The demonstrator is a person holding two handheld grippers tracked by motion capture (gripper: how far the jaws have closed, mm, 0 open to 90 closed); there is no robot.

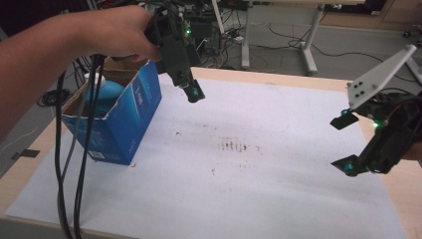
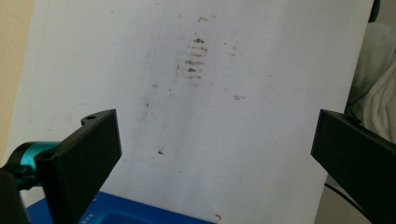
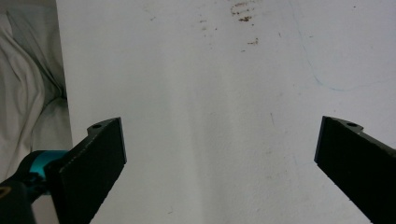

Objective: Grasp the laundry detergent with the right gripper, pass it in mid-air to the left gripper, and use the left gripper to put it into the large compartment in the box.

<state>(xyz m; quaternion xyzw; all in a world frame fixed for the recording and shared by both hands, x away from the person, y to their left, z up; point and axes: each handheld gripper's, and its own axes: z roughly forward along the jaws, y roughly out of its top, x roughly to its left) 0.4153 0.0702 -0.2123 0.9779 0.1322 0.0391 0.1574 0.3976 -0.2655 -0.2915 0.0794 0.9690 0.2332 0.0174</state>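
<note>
This looks like a lab or workshop room: a wooden table (image 1: 298, 75) under a stained white sheet (image 1: 259, 164), cables (image 1: 226, 35) tangled on the grey floor (image 1: 348, 45), and desk legs (image 1: 311, 37) behind.

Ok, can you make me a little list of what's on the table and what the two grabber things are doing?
Table cover: white sheet with small brown stains near the middle
Box: blue cardboard box, top open, at the table's left side
Inside box: a blue and white thing, too unclear to name
Left gripper: above the sheet just right of the box, jaws wide open, holding nothing
Right gripper: at the right edge of the table, jaws wide open, holding nothing
Cables: black cables hang down from the left gripper in front of the box
</note>
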